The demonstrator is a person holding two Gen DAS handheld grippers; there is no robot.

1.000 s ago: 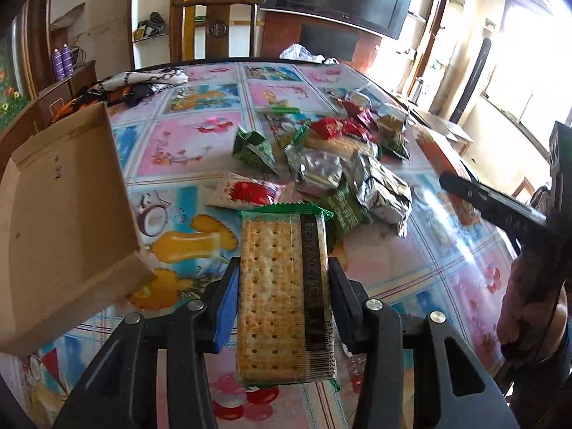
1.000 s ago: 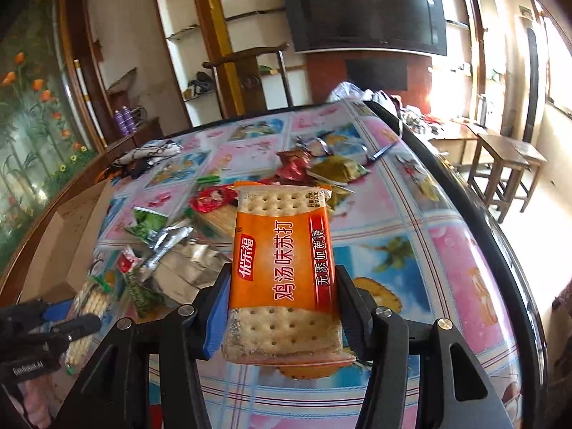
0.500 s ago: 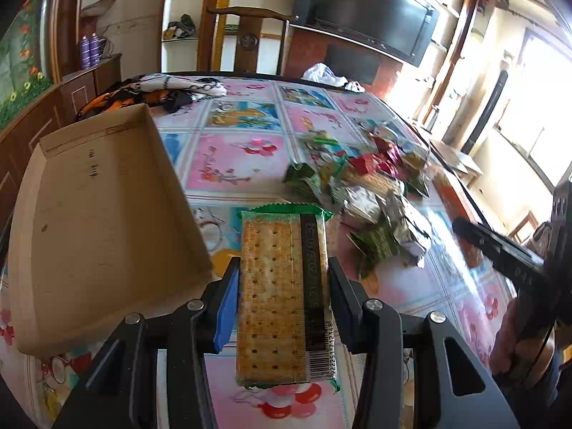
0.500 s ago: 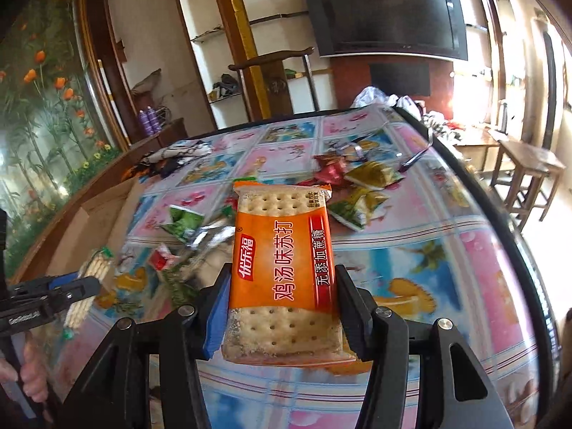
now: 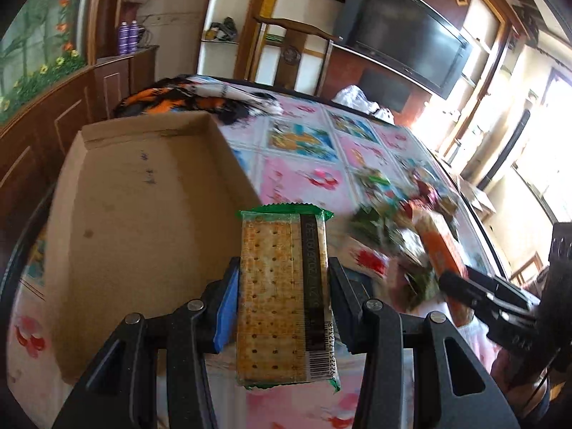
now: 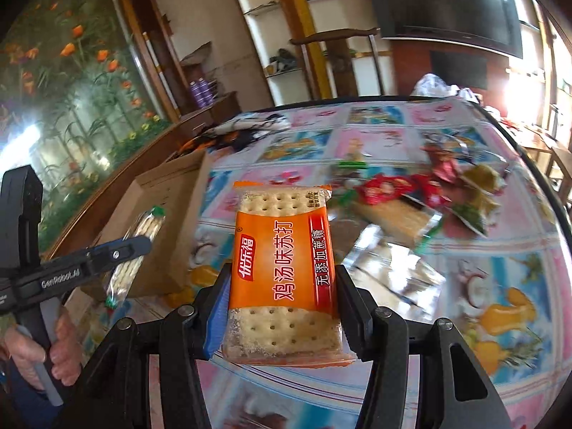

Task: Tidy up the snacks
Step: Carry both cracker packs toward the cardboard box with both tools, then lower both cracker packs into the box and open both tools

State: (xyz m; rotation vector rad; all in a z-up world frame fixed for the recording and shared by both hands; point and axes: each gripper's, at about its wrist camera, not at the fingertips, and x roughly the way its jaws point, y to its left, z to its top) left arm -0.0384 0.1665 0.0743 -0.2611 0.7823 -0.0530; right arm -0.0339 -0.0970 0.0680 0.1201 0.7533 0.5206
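Carrying step. Your left gripper (image 5: 282, 307) clamps a green cracker pack (image 5: 284, 296), held at the near right edge of the empty box (image 5: 143, 221). Your right gripper (image 6: 282, 307) clamps an orange cracker pack (image 6: 284, 271) above the table (image 6: 500, 250), right of the box. Loose snacks (image 6: 429, 196) lie farther right. Next: bring each pack over the box, then release.

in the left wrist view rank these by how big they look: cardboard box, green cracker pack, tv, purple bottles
1. cardboard box
2. green cracker pack, though it sits closest to the lens
3. tv, far off
4. purple bottles
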